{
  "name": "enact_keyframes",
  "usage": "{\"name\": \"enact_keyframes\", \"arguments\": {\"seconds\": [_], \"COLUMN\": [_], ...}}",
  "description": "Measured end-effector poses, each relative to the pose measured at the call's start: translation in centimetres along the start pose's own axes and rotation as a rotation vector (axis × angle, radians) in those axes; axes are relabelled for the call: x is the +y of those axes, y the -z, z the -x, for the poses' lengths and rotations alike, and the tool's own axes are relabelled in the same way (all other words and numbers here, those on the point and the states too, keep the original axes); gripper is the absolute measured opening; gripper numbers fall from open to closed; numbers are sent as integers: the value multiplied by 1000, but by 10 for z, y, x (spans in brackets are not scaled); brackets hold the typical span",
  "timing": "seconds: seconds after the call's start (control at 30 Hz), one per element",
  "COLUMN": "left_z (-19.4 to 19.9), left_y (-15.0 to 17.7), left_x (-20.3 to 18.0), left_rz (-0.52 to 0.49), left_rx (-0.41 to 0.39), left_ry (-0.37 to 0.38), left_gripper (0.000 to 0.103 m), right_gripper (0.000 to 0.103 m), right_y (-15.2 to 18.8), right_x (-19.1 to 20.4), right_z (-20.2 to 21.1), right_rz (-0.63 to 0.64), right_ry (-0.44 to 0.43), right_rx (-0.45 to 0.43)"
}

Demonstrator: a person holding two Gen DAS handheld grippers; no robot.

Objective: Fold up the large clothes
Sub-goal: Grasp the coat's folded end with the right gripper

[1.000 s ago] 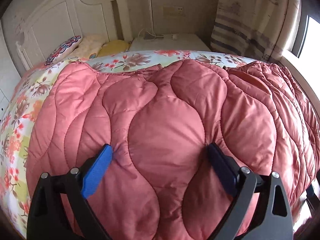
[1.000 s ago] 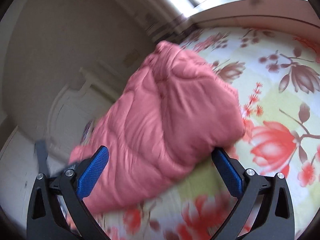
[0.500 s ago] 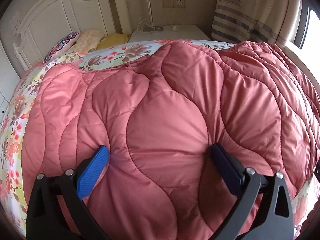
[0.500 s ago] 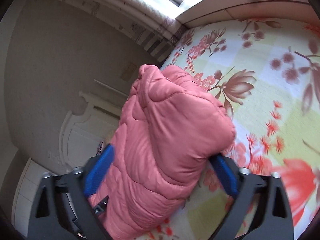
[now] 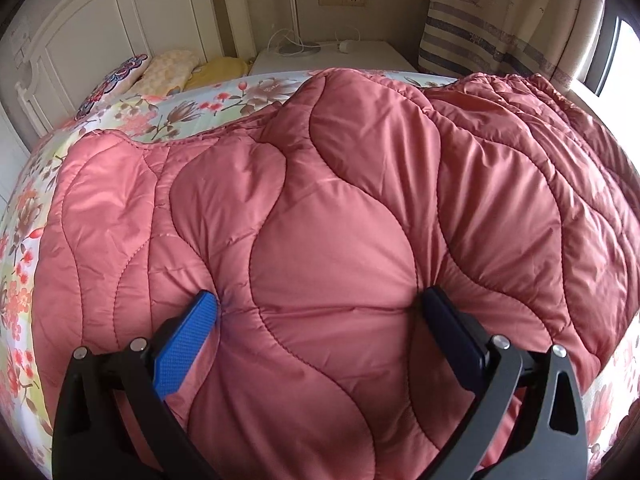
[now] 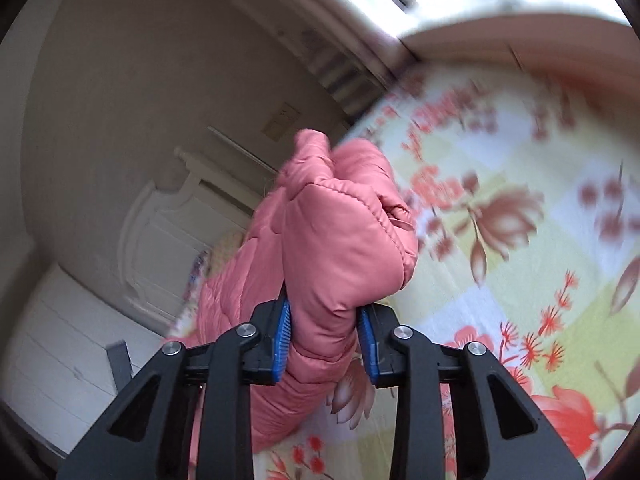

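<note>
A large pink quilted garment [image 5: 340, 208] lies spread over the floral bed sheet [image 5: 24, 240]. My left gripper [image 5: 320, 320] is open, its jaws wide apart and pressed into the padded fabric near its front edge. In the right wrist view, my right gripper [image 6: 326, 340] is shut on a bunched corner of the same pink garment [image 6: 344, 240] and holds it lifted above the floral sheet [image 6: 520, 260]. The rest of the garment trails back and down to the left.
A white headboard [image 5: 100, 32] and pillows [image 5: 160, 76] stand at the far left. A white nightstand [image 5: 332, 56] with a cable stands behind the bed. A striped curtain [image 5: 500, 20] and a bright window [image 5: 624, 56] are at the right.
My right gripper has closed on the garment's corner, from wide open to clamped. The left gripper has pushed a little further forward onto the fabric and stayed open.
</note>
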State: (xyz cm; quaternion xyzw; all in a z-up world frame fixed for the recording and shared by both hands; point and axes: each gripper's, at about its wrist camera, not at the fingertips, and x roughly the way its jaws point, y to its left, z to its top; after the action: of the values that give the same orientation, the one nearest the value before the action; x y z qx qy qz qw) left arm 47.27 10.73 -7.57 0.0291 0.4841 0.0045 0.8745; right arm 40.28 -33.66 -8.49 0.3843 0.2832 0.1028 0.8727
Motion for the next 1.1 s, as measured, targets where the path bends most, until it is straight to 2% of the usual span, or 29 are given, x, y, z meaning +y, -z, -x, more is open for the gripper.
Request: {"name": "enact_keyframes", "arguments": {"seconds": [0.07, 0.23, 0.33, 0.4, 0.5, 0.6, 0.67, 0.7, 0.8, 0.87, 1.1], "left_z": [-1, 10, 11, 6, -20, -26, -29, -30, -33, -33, -33], "left_y": [-3, -23, -41, -48, -51, -50, -52, -54, -52, -50, -49], "left_x": [2, 11, 5, 5, -3, -9, -9, -7, -5, -7, -7], "left_rz": [0, 80, 70, 95, 32, -26, -44, -51, -56, -67, -75], "left_rx": [16, 10, -19, -28, 32, 25, 39, 46, 45, 36, 34], "left_ry": [9, 65, -36, -89, -124, -148, -135, -120, -95, -101, -87], "left_gripper": [101, 99, 99, 99, 101, 101, 101, 101, 101, 101, 101], "right_gripper": [29, 28, 28, 28, 30, 41, 73, 74, 86, 88, 87], "right_y": [1, 3, 4, 4, 1, 5, 11, 14, 17, 13, -14], "right_x": [14, 23, 21, 12, -8, -29, -40, -45, -43, -39, -29], "right_z": [8, 22, 23, 18, 11, 12, 17, 21, 23, 16, -35], "right_rz": [74, 99, 91, 40, -56, -173, -231, -253, -230, -213, -205], "right_ry": [27, 34, 40, 39, 21, -18, -13, 8, -8, -4, 40], "right_rx": [-21, -56, -50, -22, 21, 63, 80, 81, 58, 53, 140]}}
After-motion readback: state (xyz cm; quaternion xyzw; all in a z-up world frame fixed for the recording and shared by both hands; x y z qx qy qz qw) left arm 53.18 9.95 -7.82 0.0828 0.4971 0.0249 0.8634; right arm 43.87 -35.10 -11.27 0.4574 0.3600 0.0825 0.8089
